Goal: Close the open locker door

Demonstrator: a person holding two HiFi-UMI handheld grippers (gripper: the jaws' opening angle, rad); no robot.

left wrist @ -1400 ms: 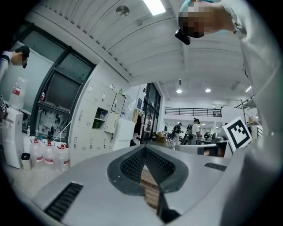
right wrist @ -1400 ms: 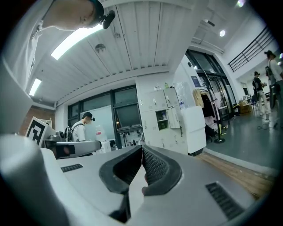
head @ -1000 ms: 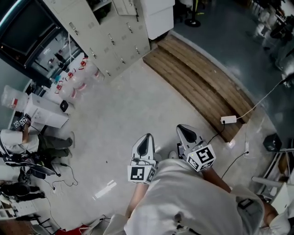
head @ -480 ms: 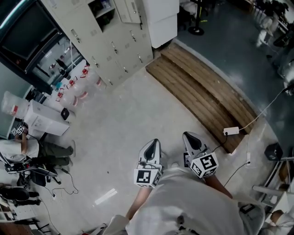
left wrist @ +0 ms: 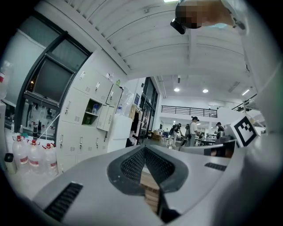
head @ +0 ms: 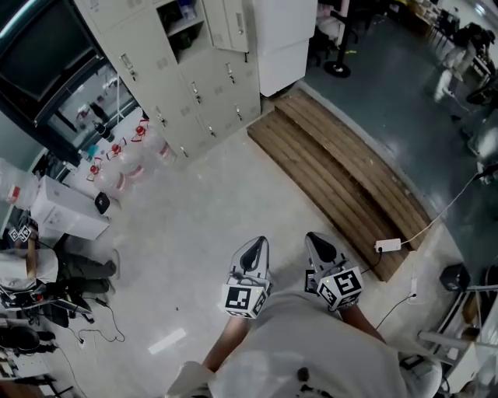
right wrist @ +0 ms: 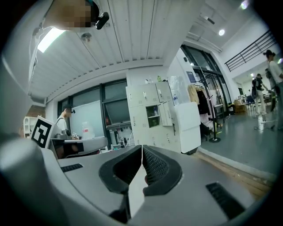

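The beige locker bank (head: 175, 74) stands far ahead at the top of the head view. One upper compartment (head: 185, 22) is open, its door (head: 233, 23) swung out to the right. The same open compartment (right wrist: 154, 111) and door (right wrist: 166, 113) show in the right gripper view, and the compartment (left wrist: 91, 108) shows small in the left gripper view. My left gripper (head: 255, 247) and right gripper (head: 317, 242) are held side by side close to my body, well short of the lockers. Both are shut with nothing between the jaws (left wrist: 144, 148) (right wrist: 142, 148).
A white cabinet (head: 285, 37) stands right of the lockers. A low wooden platform (head: 342, 175) runs diagonally on the right, with a power strip (head: 387, 246) and cable past its end. Water bottles (head: 124, 155) and white boxes (head: 66, 216) sit left of the lockers. A person (head: 23, 268) sits at far left.
The head view has tilted up and moved forward, bringing more of the lockers and the open compartment into view. Both grippers stayed shut, side by side.
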